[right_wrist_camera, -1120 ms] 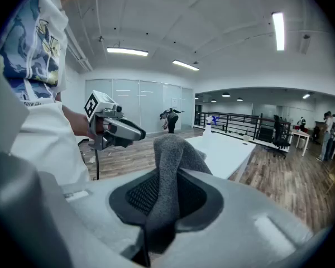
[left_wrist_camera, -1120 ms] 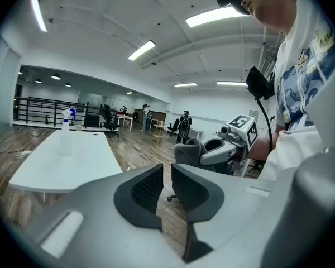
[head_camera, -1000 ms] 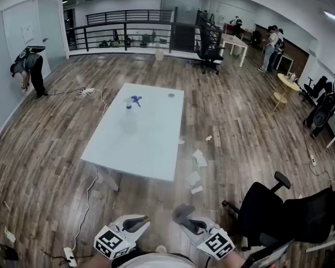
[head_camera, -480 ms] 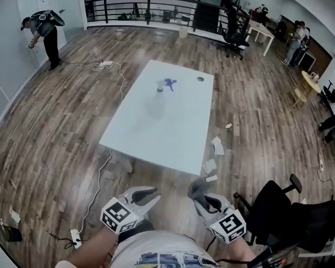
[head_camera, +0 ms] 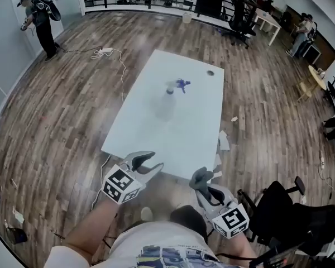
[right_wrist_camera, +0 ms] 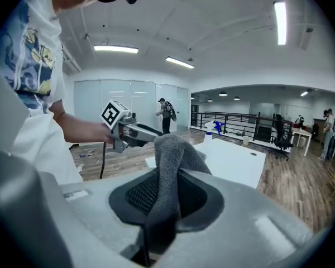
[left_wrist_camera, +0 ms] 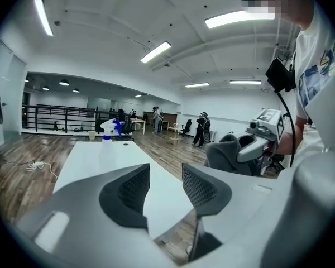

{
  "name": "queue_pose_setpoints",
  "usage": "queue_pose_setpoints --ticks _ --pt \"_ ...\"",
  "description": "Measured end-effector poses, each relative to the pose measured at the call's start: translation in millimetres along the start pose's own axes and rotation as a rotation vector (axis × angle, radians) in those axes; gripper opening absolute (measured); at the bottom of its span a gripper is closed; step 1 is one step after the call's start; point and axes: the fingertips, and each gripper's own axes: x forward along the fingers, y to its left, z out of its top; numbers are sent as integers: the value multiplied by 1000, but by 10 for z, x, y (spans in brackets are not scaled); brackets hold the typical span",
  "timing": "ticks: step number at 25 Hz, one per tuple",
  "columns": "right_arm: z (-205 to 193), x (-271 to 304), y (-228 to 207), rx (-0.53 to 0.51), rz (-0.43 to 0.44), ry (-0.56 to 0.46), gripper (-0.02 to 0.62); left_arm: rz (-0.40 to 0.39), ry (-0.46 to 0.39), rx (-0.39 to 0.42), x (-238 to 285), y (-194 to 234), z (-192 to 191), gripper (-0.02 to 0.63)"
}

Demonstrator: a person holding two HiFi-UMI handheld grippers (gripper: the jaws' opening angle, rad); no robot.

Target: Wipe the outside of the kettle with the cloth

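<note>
No kettle shows in any view. A grey cloth (head_camera: pixel 200 177) is pinched in my right gripper (head_camera: pixel 202 181), just short of the near edge of the white table (head_camera: pixel 184 138). In the right gripper view the cloth (right_wrist_camera: pixel 172 149) stands up between the shut jaws of the right gripper (right_wrist_camera: pixel 170 177). My left gripper (head_camera: pixel 152 161) hovers by the table's near left corner. Its jaws are opening, and in the left gripper view nothing lies between the fingers of the left gripper (left_wrist_camera: pixel 165 175). A spray bottle (head_camera: pixel 173 91) with a blue head stands far up the table.
A black office chair (head_camera: pixel 279 211) stands close on the right. Scraps of paper (head_camera: pixel 223 141) lie on the wooden floor by the table's right corner, and a cable (head_camera: pixel 103 52) trails at the far left. People stand far off along the walls.
The table has come closer in the head view. Both grippers have moved forward toward its near edge. The left jaws stand wider apart than before.
</note>
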Motion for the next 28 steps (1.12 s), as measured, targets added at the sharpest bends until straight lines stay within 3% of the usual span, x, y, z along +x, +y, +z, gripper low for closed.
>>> queue_pose_setpoints --ticks 8,15,22,28 --pt "48 199 -1027 2 61 25 75 161 -8 30 893 1130 467 218" --pt "29 302 -1674 -49 114 72 75 275 83 63 1508 2098 498 262" --pt "131 384 -1970 -1 20 71 75 176 91 51 1950 2363 411 333" --pt "170 439 -1940 14 -50 90 77 73 77 51 2218 2425 326 299"
